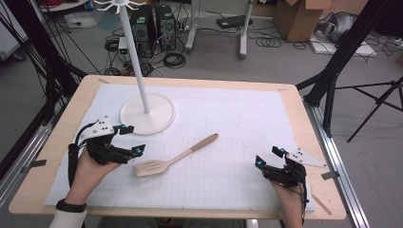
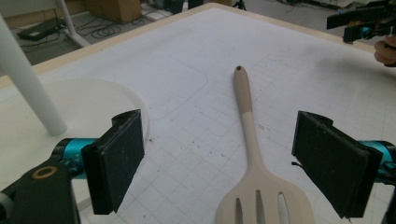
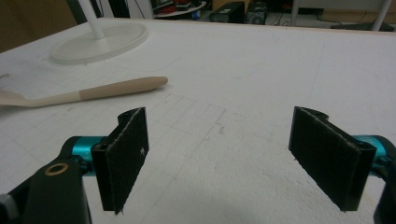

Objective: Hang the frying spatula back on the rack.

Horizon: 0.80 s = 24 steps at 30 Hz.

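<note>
High view has the spatula (image 1: 166,160) lying flat mid-desk, untouched, left gripper (image 1: 134,141) wide open right at its slotted head, right gripper (image 1: 267,157) open and well apart, so lifting it is all still to do.

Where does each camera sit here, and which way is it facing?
High view: fixed above the near table edge, looking forward and down on the white mat; both forearms and hands enter from below, with the left tongs and right tongs.
Left gripper view: rides the left tongs, facing along the wooden spatula between its open jaws.
Right gripper view: rides the right tongs, looking low across the mat.
Shared: the spatula and the white stand base.
</note>
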Each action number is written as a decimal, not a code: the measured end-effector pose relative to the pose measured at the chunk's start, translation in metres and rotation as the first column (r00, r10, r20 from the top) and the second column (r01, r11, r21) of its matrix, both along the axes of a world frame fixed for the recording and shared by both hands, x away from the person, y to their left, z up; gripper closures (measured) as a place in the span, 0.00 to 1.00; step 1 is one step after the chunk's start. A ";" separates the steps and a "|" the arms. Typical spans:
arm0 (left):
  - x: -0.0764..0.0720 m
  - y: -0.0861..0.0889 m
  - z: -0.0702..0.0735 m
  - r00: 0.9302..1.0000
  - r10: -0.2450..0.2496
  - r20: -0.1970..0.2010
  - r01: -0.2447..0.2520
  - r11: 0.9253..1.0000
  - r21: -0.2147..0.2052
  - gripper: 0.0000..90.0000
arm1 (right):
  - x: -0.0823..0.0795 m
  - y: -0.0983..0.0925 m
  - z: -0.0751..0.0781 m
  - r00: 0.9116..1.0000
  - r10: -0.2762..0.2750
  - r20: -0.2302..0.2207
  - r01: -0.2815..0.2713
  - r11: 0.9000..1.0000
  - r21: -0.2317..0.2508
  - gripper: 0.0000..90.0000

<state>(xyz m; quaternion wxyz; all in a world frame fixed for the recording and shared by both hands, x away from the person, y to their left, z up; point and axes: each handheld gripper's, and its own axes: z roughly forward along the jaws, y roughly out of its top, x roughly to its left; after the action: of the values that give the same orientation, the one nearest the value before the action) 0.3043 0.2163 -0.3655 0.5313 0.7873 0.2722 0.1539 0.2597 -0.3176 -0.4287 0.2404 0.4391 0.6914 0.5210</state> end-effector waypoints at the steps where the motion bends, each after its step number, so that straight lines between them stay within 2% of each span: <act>1: 0.000 0.000 0.000 1.000 0.000 0.000 0.000 1.000 0.000 0.19 | 0.000 0.000 0.000 1.000 0.000 0.000 0.000 1.000 0.000 0.21; 6: 0.012 -0.026 -0.006 0.998 -0.042 -0.036 0.043 0.999 0.031 0.20 | -0.001 -0.003 0.001 1.000 -0.005 -0.003 0.005 1.000 0.010 0.21; 10: 0.019 -0.043 -0.011 0.996 -0.052 -0.073 0.059 0.994 0.095 0.20 | -0.001 -0.006 0.001 1.000 -0.006 0.002 0.006 1.000 0.011 0.21; 11: 0.019 -0.043 -0.011 0.996 -0.052 -0.073 0.059 0.994 0.095 0.20 | -0.001 -0.006 0.001 1.000 -0.006 0.002 0.006 1.000 0.011 0.21; 12: 0.022 -0.051 -0.012 0.995 -0.056 -0.086 0.066 0.991 0.118 0.20 | -0.001 -0.007 0.001 1.000 -0.008 0.004 0.008 1.000 0.014 0.21; 15: 0.025 -0.057 -0.014 0.993 -0.061 -0.098 0.074 0.988 0.138 0.20 | -0.001 -0.007 0.002 1.000 -0.011 0.003 0.010 1.000 0.019 0.21; 16: 0.028 -0.064 -0.015 0.992 -0.060 -0.109 0.077 0.984 0.158 0.21 | -0.001 -0.008 0.002 1.000 -0.011 0.006 0.011 1.000 0.016 0.21; 21: 0.032 -0.077 -0.019 0.989 -0.071 -0.128 0.094 0.978 0.185 0.21 | -0.002 -0.009 0.002 1.000 -0.016 0.002 0.016 1.000 0.024 0.21; 22: 0.034 -0.083 -0.021 0.987 -0.078 -0.139 0.105 0.975 0.198 0.21 | -0.002 -0.010 0.002 1.000 -0.015 0.003 0.015 1.000 0.022 0.21; 24: 0.035 -0.089 -0.024 0.985 -0.085 -0.150 0.115 0.972 0.205 0.22 | -0.002 -0.010 0.002 1.000 -0.015 0.002 0.015 1.000 0.025 0.20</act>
<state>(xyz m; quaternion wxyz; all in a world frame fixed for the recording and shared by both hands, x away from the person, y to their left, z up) 0.3395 0.1277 -0.3891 0.4304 0.8614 0.2507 0.0995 0.2581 -0.3275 -0.4271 0.2397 0.4463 0.6814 0.5282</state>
